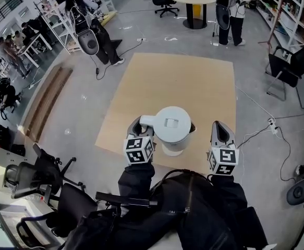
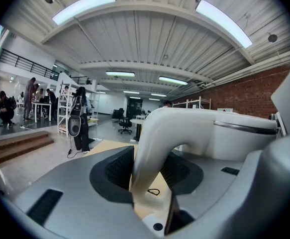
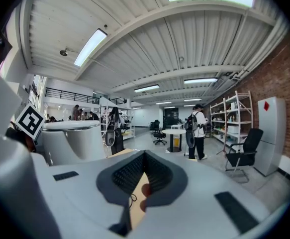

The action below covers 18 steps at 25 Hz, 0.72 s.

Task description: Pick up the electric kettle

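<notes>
Electric kettle (image 1: 172, 125) held aloft over wooden board (image 1: 167, 82) on floor. Handle (image 2: 152, 143) turned toward left hand-held gripper (image 1: 143, 126) and pinched between its pads. Right hand-held gripper (image 1: 222, 132) seen near kettle's far side, not touching, jaws pressed together, empty.

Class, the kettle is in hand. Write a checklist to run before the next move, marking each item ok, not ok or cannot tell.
1. The left gripper is shut on the kettle handle: ok.
2. The kettle is upright, lid down: ok.
3. The right gripper is shut, empty, beside the kettle without touching it: ok.
4. Water inside the kettle: cannot tell.
</notes>
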Available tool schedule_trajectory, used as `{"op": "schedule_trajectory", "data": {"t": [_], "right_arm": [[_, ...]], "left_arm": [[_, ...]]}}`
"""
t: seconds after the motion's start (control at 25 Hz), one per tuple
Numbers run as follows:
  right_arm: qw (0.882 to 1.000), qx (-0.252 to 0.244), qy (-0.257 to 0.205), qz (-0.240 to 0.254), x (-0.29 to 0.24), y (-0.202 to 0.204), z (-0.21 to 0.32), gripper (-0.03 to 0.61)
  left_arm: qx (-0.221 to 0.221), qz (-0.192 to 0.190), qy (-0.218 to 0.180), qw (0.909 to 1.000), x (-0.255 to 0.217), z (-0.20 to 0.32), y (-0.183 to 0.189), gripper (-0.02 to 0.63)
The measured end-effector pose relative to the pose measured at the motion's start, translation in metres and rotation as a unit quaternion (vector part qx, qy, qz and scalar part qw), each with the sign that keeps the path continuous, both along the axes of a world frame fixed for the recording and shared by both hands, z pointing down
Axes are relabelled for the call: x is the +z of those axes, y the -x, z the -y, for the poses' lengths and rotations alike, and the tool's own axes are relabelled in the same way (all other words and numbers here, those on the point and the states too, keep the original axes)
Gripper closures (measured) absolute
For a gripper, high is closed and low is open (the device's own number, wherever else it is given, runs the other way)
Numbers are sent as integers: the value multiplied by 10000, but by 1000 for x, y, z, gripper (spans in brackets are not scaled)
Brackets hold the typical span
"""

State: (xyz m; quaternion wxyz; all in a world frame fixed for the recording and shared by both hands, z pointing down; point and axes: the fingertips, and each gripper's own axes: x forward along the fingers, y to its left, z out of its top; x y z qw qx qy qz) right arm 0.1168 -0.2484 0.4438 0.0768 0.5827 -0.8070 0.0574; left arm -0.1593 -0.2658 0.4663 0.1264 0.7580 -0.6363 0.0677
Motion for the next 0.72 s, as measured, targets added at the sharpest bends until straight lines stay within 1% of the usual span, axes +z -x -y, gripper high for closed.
{"op": "schedule_trajectory", "data": {"t": [0.72], "right_arm": [[10000, 15, -23, -16, 5, -3, 1, 575]], "left_arm": [[56, 2, 24, 10000, 5, 2, -5, 466]]}}
